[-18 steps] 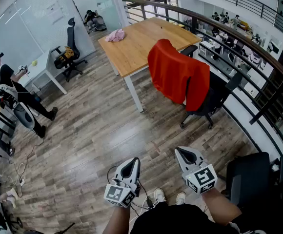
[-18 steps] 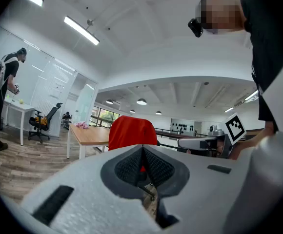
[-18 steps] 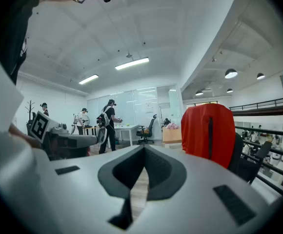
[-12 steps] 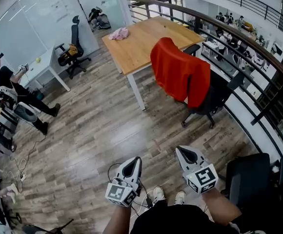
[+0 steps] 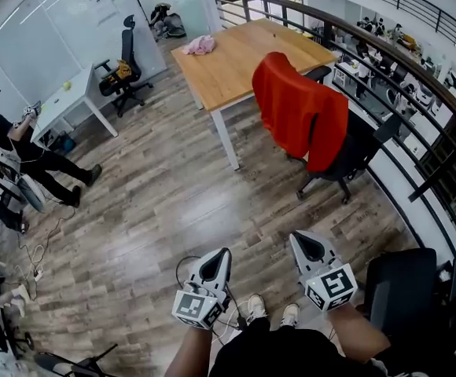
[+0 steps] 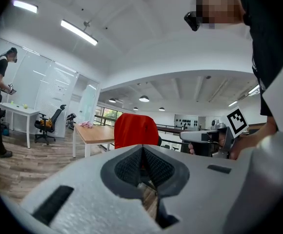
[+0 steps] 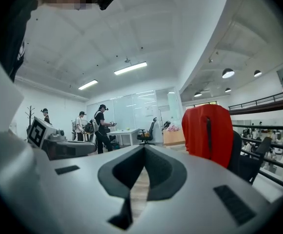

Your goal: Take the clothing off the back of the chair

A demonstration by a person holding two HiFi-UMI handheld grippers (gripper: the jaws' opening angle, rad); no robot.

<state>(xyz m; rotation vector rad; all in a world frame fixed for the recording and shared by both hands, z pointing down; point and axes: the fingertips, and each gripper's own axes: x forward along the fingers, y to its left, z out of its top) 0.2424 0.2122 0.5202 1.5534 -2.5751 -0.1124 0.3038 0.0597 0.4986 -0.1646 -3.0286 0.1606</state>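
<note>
A red garment (image 5: pixel 297 108) hangs over the back of a black office chair (image 5: pixel 352 154) next to the wooden table (image 5: pixel 244 53). It shows ahead in the left gripper view as the red garment (image 6: pixel 134 129) and at the right of the right gripper view as the red garment (image 7: pixel 207 133). My left gripper (image 5: pixel 215 264) and right gripper (image 5: pixel 309 247) are held low near my body, well short of the chair, both shut and empty. They point level toward the chair.
A pink cloth (image 5: pixel 200 45) lies on the table's far end. A curved railing (image 5: pixel 385 61) runs behind the chair. A second black chair (image 5: pixel 401 285) stands close at my right. A person (image 5: pixel 23 151) stands at the left by a white desk (image 5: pixel 64 104).
The view has shifted slightly: the chair and table sit a little further right and lower in the head view. Both grippers keep their pose, shut.
</note>
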